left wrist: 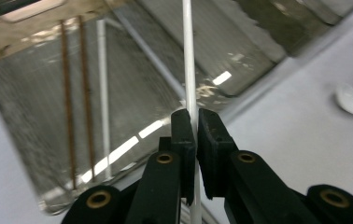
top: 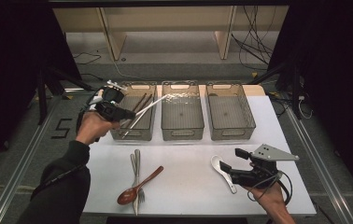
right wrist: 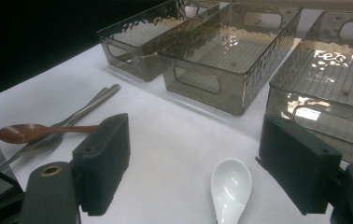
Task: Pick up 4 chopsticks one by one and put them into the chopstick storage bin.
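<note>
1. 1 white chopstick [left wrist: 189, 74] sits clamped in my left gripper [left wrist: 196, 140], above the left bin [top: 118, 133].
2. My right gripper [right wrist: 198, 163] rests with jaws apart, straddling the white spoon [right wrist: 229, 187] on the table [top: 188, 186].

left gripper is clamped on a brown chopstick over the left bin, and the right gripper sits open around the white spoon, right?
Not quite: the left gripper is clamped on a white chopstick, as the left gripper view shows. It is over the left bin, and the right gripper sits open around the white spoon.
</note>
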`<state>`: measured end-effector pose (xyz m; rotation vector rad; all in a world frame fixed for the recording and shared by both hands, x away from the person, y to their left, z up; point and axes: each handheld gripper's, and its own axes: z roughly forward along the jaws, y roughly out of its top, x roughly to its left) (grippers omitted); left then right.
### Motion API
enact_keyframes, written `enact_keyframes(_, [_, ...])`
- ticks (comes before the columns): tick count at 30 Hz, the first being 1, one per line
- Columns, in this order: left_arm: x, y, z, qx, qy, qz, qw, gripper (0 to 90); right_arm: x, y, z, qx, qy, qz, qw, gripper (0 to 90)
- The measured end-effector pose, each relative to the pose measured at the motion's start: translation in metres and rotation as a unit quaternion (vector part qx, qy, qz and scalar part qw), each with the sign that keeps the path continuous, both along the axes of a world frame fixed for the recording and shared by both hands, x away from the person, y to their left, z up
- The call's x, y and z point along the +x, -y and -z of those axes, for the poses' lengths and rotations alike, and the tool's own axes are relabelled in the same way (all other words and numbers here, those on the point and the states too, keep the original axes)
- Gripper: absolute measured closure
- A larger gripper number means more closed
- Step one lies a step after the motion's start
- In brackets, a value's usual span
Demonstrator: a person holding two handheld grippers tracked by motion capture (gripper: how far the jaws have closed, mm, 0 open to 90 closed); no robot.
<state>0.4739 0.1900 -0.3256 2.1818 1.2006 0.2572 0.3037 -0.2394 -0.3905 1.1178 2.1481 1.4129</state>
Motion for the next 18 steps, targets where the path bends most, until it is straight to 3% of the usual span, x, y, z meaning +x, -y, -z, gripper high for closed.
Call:
enact_keyframes(4, [0.014, -0.016, 0.003, -0.007, 0.001, -0.034, 0.9994, 85.1, 0.000, 0.000, 0.000, 0.000, 0.000, 0.000, 1.0000, 25.8])
enact_keyframes(10, [0.035, -0.032, 0.009, 0.000, -0.003, -0.079, 0.9968, 85.1, 0.000, 0.000, 0.000, 0.001, 0.000, -0.001, 1.0000, 25.8])
enact_keyframes(18, [0.056, -0.040, 0.025, 0.002, -0.019, -0.114, 0.9933, 85.0, 0.000, 0.000, 0.000, 0.001, 0.000, -0.001, 1.0000, 25.8])
